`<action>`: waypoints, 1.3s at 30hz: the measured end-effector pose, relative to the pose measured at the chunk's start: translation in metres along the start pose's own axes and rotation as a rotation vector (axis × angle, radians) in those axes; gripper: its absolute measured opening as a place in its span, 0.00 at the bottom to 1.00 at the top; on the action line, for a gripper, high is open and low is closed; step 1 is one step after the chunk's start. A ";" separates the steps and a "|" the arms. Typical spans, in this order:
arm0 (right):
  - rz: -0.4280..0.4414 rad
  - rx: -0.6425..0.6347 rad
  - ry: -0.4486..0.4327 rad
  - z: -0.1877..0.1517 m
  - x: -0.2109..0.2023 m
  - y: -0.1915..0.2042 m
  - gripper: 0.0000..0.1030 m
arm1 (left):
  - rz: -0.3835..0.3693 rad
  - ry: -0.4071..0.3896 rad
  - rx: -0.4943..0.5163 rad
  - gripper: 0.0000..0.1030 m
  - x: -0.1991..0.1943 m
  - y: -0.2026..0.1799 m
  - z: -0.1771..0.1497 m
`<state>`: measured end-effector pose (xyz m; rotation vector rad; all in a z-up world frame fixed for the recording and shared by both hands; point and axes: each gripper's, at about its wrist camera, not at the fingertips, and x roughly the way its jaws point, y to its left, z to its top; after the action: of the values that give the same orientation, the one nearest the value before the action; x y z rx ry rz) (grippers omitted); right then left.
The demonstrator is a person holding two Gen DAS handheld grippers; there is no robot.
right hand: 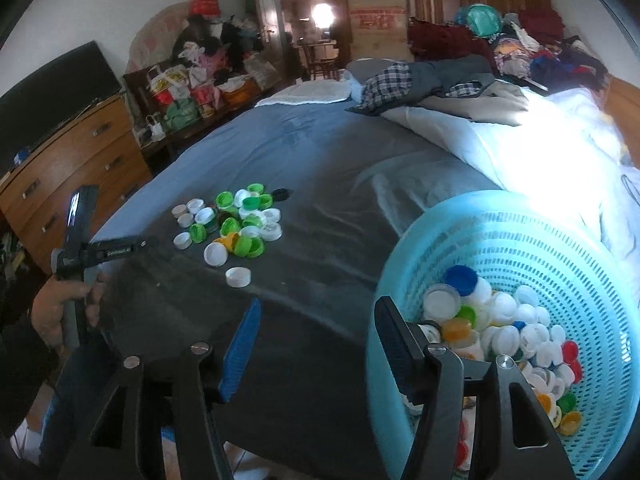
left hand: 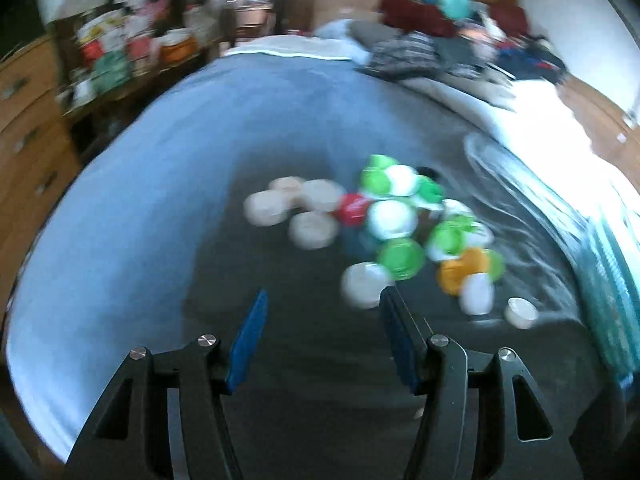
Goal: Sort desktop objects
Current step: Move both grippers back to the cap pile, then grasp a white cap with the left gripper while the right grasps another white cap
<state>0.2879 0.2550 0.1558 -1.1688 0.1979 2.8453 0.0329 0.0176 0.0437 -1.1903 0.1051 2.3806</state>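
Lying just ahead of the open left claw [left hand: 324, 304], a white cap [left hand: 362, 284].

no text can be read with certainty. white lettering on the black arm of the left gripper [right hand: 76, 236], red print on the cardboard box [right hand: 376, 8] by the doorway and dark marks on white bottle caps [right hand: 270, 226] are all too small or blurred to make out.
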 end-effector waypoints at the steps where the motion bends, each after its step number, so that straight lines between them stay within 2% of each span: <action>1: 0.002 -0.002 0.002 0.000 0.001 0.002 0.62 | -0.008 0.009 0.017 0.51 0.007 -0.005 0.005; 3: 0.005 -0.006 0.009 0.001 0.003 0.004 0.62 | -0.016 0.025 0.054 0.51 0.017 -0.012 0.011; 5: 0.011 -0.012 0.016 0.001 0.005 0.008 0.62 | 0.009 0.062 0.078 0.49 0.029 -0.015 0.009; 8: 0.034 -0.032 0.025 0.001 0.009 0.016 0.62 | 0.036 0.066 0.094 0.30 0.035 -0.015 0.004; 9: 0.044 -0.040 0.030 0.001 0.011 0.020 0.62 | 0.022 0.067 0.079 0.24 0.031 -0.012 0.004; 13: 0.100 -0.061 0.063 0.001 0.030 0.037 0.56 | 0.029 0.036 0.039 0.24 0.013 -0.008 -0.002; 20: 0.204 -0.088 0.116 0.007 0.100 0.073 0.56 | -0.008 -0.010 -0.024 0.24 -0.021 -0.005 -0.004; 27: 0.205 -0.059 0.180 0.019 0.173 0.077 0.52 | -0.025 -0.016 -0.034 0.24 -0.030 -0.011 -0.005; 30: 0.174 -0.078 0.228 0.015 0.192 0.082 0.44 | -0.029 -0.010 -0.036 0.24 -0.031 -0.012 -0.007; 32: 0.158 -0.068 0.222 0.012 0.191 0.079 0.32 | -0.035 -0.011 -0.037 0.24 -0.033 -0.013 -0.007; 35: 0.143 -0.067 0.193 0.012 0.172 0.078 0.32 | -0.033 -0.022 -0.023 0.24 -0.041 -0.020 -0.009; 39: 0.128 -0.084 0.100 0.018 0.119 0.079 0.32 | -0.040 -0.043 -0.004 0.24 -0.057 -0.035 -0.010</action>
<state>0.1827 0.1802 0.0920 -1.3640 0.1655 2.9328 0.0853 0.0243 0.0861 -1.1321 0.0623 2.3710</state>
